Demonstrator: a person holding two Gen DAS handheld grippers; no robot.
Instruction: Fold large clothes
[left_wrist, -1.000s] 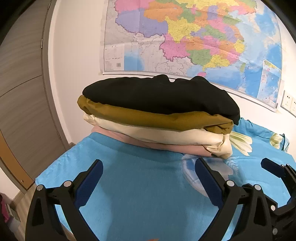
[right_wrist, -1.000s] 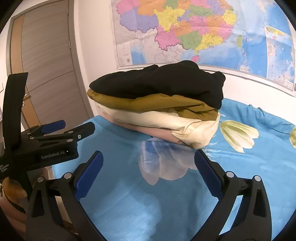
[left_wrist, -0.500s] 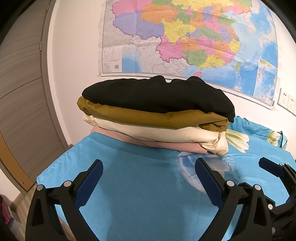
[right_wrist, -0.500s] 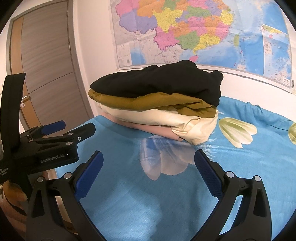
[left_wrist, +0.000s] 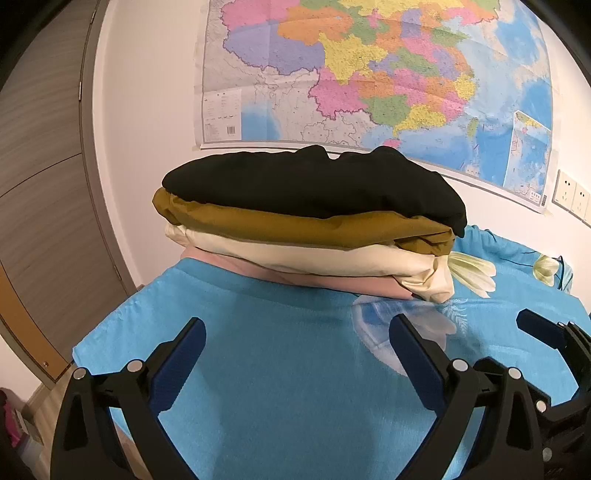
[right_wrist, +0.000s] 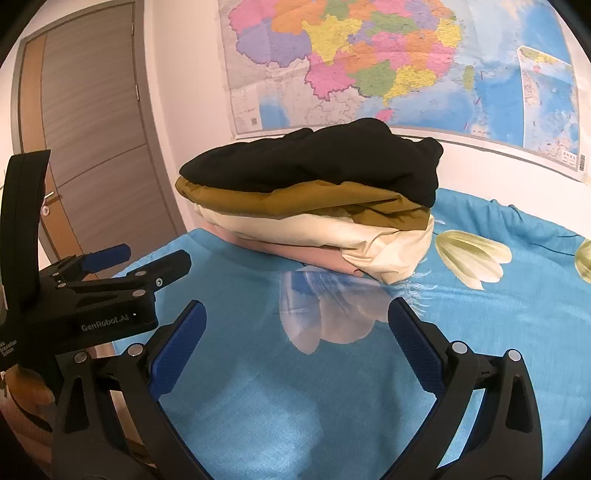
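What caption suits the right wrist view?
Open right gripper faces a stack of four folded clothes on a blue sheet, map behind.

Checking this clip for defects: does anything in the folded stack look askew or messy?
Mostly tidy. The cream garment bulges out loosely at the stack's right end, past the black garment and mustard garment above. Both tongs are open and empty.

Pink garment (left_wrist: 332, 282) mostly hidden beneath the stack.

You face a white wall (left_wrist: 147, 129) with a colourful map (left_wrist: 369, 74) upper centre, a grey-brown door (right_wrist: 92, 129) at left.
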